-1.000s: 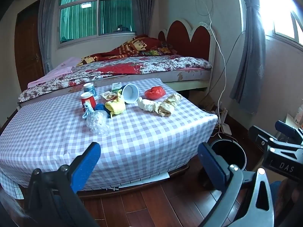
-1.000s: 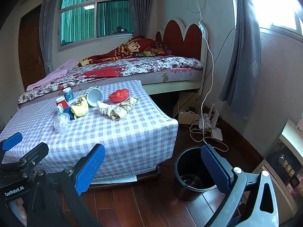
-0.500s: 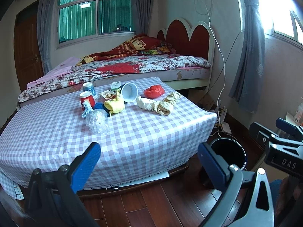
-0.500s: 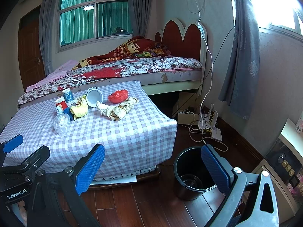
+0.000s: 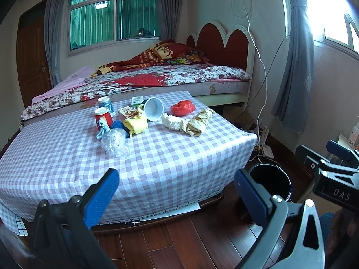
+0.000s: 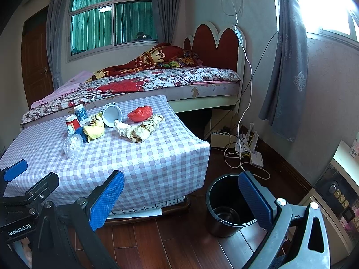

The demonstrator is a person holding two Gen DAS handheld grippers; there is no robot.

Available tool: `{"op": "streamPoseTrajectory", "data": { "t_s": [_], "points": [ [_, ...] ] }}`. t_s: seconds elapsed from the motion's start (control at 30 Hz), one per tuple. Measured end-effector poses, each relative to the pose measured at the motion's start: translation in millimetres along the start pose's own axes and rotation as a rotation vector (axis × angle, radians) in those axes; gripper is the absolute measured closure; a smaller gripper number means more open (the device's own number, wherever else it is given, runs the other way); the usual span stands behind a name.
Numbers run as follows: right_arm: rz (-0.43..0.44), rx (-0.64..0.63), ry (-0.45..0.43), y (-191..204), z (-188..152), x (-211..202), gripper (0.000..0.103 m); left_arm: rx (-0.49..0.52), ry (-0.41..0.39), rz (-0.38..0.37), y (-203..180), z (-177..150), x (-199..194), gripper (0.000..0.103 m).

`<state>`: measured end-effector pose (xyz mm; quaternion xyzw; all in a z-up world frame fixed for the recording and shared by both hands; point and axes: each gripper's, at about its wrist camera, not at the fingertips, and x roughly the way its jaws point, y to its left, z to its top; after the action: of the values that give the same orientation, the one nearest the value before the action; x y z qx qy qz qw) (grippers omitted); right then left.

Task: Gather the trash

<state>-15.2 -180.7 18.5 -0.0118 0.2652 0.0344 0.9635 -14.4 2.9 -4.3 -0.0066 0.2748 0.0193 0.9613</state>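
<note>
Left claw (image 5: 177, 192): spread wide and empty; you hold it low, short of the near edge of the worktop (image 5: 170, 157), so nothing is gripped yet.
Right claw (image 6: 181, 198): also wide and empty, held beside the left one, its right finger overlapping the bin (image 6: 226, 204) in the right wrist view.
Trash: all of it lies toward the far side of the worktop, at about 11 o'clock from your left claw.
Nearest piece: a crumpled clear plastic bag (image 5: 114, 142), closest to you and probably the easiest first pick.
Middle pieces: a yellow rag (image 5: 135, 124), a tipped white cup (image 5: 153, 108), and a red cup (image 5: 103, 116) standing upright.
Far right pieces: a soiled cloth roll (image 5: 190, 122) and a red bag (image 5: 182, 108), at about 12 o'clock.
Bin: it stands on the floor off the right corner of the worktop, at 3 o'clock, likely placed there so your drops are short.
Task stage: judged not begun; only an indistinct object shows at the bin's bottom.
</note>
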Motion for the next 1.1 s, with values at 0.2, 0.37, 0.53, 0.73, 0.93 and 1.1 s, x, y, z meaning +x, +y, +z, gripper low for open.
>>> {"op": "streamPoseTrajectory", "data": {
  "t_s": [0.2, 0.37, 0.53, 0.73, 0.93, 1.1],
  "points": [
    [0.002, 0.0, 0.0, -0.2, 0.0, 0.0, 0.001, -0.001, 0.0, 0.0, 0.3, -1.1, -0.1, 0.001],
    [0.002, 0.002, 0.0, -0.2, 0.0, -0.2, 0.001, -0.003, -0.001, -0.002, 1.1, -1.5, 0.0, 0.001],
    [0.001, 0.001, -0.001, -0.1, 0.1, -0.2, 0.001, -0.003, 0.0, -0.002, 1.5, -1.2, -0.1, 0.001],
    [0.001, 0.0, 0.001, 0.0, -0.2, 0.3, 0.001, -0.003, -0.001, -0.001, 1.3, -1.3, 0.0, 0.001],
    [0.001, 0.0, -0.001, -0.1, -0.5, -0.5, 0.001, -0.004, -0.002, -0.002, 1.2, -1.5, -0.1, 0.001],
    [0.0, 0.0, 0.0, 0.0, -0.6, 0.3, 0.001, -0.005, 0.0, -0.004, 0.7, -2.2, 0.5, 0.001]
  ]
}}
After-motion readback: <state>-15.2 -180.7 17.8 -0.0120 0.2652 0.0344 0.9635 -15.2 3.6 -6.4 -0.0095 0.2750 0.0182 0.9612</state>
